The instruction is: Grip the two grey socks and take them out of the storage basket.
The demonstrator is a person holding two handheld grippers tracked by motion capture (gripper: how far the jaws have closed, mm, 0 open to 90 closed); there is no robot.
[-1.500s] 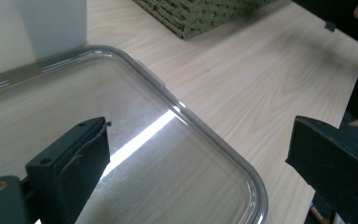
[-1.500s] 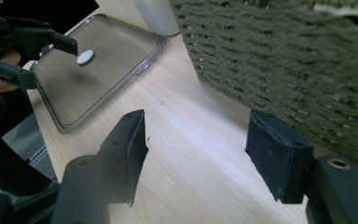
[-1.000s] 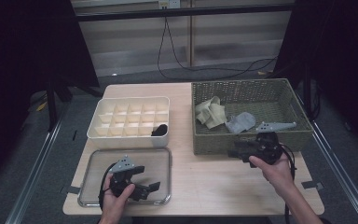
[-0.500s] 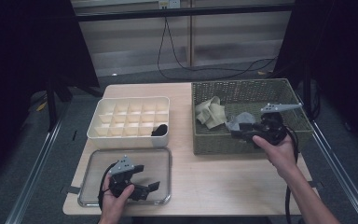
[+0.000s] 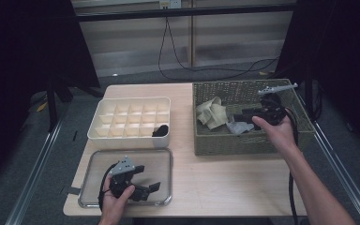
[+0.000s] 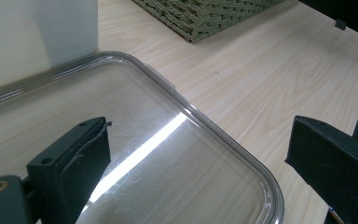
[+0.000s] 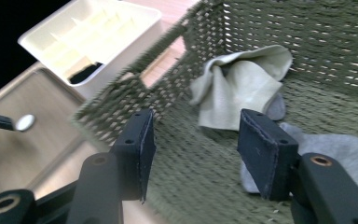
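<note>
Two cloth items lie in the woven basket: a cream cloth, crumpled against the left inner wall, and a grey cloth just beside it on the basket floor, the two appearing to touch. The right claw is held over the basket interior, jaws pointed toward the pair; in the right gripper view its jaws stand apart with nothing between them, the cream cloth framed in the gap and the grey cloth beyond the right-hand jaw, which reads as a line-up for picking one cloth out. One divided white organiser sits left of the basket, well apart from the cloths; one dark item occupies a compartment in its near row toward the right, its nature too small to tell, and the other compartments appear empty. That placement suggests sorting from basket into compartments, though this is a judgement only. One clear lid lies flat on the tabletop in front of the organiser, presumably set aside to leave the compartments accessible. The left claw rests low over that lid; the left gripper view shows its jaws wide apart, holding nothing, with the lid's rim between them. Count: two cloths, one basket, one organiser, one lid, two claws.
</note>
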